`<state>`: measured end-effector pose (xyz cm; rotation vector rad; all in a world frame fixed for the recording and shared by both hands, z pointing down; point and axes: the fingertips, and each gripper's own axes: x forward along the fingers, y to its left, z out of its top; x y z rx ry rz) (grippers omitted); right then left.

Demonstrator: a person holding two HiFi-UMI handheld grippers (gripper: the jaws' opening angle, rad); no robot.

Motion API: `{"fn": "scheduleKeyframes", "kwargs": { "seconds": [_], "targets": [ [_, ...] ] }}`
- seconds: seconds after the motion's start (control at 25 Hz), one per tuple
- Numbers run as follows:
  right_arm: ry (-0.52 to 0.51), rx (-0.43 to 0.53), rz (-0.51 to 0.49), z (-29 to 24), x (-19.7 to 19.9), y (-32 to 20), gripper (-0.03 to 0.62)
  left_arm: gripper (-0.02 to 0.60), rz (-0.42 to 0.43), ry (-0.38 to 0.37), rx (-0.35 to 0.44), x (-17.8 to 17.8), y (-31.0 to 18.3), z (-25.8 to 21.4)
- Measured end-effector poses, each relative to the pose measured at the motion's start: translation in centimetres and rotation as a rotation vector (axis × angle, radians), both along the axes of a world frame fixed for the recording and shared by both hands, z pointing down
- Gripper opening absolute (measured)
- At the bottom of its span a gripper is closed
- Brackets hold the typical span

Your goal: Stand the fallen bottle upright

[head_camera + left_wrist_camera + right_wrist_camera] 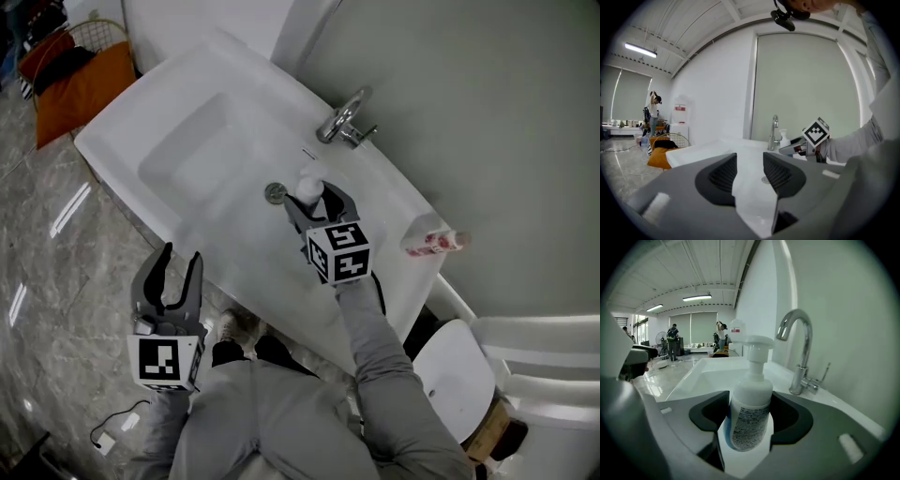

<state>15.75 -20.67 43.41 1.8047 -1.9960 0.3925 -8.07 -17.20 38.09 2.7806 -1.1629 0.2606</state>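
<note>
A white pump bottle (307,192) with a printed label stands nearly upright over the white sink (187,141), close to the drain (275,192). My right gripper (319,204) is shut on its body. In the right gripper view the bottle (750,413) fills the gap between the two dark pads, pump head on top. My left gripper (178,267) hangs open in front of the sink's front edge, above the floor, with nothing between its fingers (723,176). The left gripper view shows the bottle (785,139) far off beside the faucet.
A chrome faucet (345,120) rises behind the bottle. A second bottle with a pink label (433,241) lies on its side at the sink's right end. An orange bag and wire basket (80,89) sit on the floor at far left. White fixtures (459,375) stand at lower right.
</note>
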Motion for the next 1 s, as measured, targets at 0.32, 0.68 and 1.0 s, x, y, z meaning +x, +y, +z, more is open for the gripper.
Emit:
{"fn": "scheduleKeyframes", "kwargs": {
  "seconds": [0.32,0.68,1.0],
  "targets": [
    [0.043,0.111,0.170,-5.6,7.3,9.5,0.273,0.183,0.202,0.024,0.006,8.3,2.1,-1.6],
    [0.092,0.113,0.400,-4.8,15.0,20.1,0.273,0.183,0.406,0.028,0.036,16.1,4.8,-2.4],
    [0.100,0.142,0.526,-3.4,19.2,25.2,0.273,0.183,0.496,0.005,0.043,20.0,6.6,-2.0]
  ]
}}
